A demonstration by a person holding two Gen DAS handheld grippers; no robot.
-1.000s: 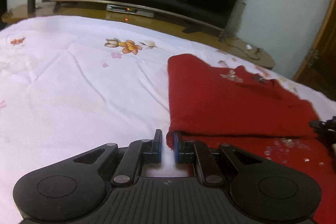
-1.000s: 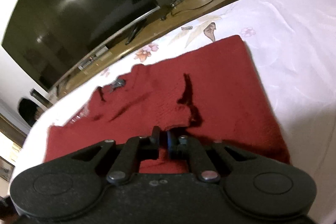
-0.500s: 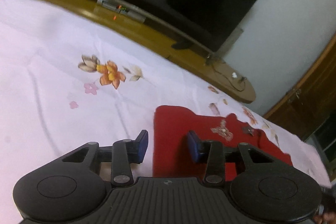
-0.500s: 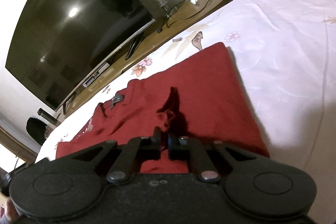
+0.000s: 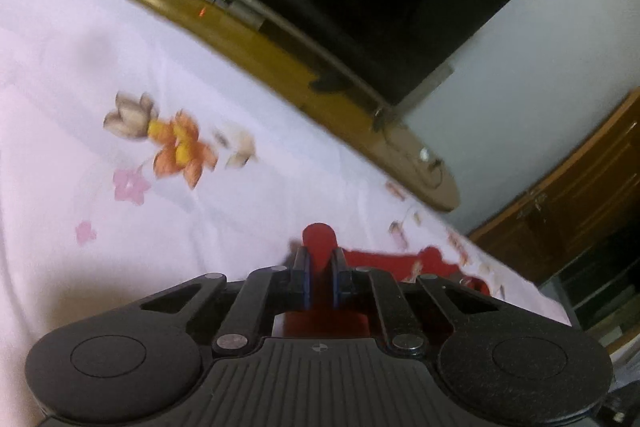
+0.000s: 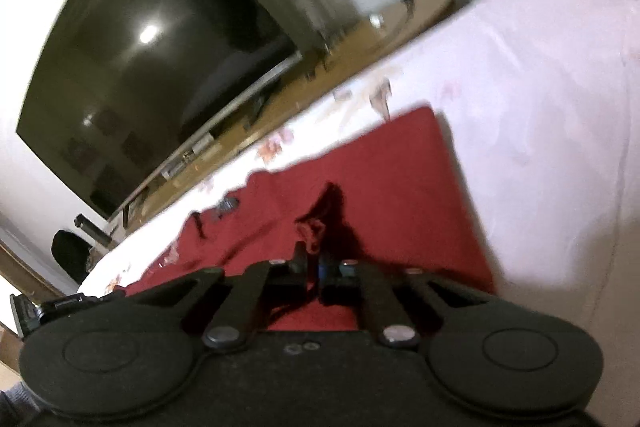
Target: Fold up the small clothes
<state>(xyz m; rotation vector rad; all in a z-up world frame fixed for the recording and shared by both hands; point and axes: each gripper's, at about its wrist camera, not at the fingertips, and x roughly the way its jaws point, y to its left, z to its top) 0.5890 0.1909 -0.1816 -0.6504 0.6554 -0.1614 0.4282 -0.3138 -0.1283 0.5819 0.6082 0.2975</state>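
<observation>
Garment (image 6: 384, 179) spread flat on bedspread (image 6: 540, 107), near corner pinched between the pads of right gripper (image 6: 313, 263), a small fold raised just ahead of the fingertips. Another edge of the garment (image 5: 318, 247) caught between the closing jaws of left gripper (image 5: 319, 269), a rounded tab standing above the fingertips, remainder trailing to the right over the bedspread (image 5: 80, 87). Printed flower (image 5: 176, 147) on the bedspread, left of and beyond the left gripper. Wooden shelf (image 5: 280, 67) along the far edge of the bed. Television (image 6: 152, 59) standing on the shelf (image 6: 420, 3), against the wall. Cabinet (image 5: 580, 207) at far right, beyond the bed corner.
</observation>
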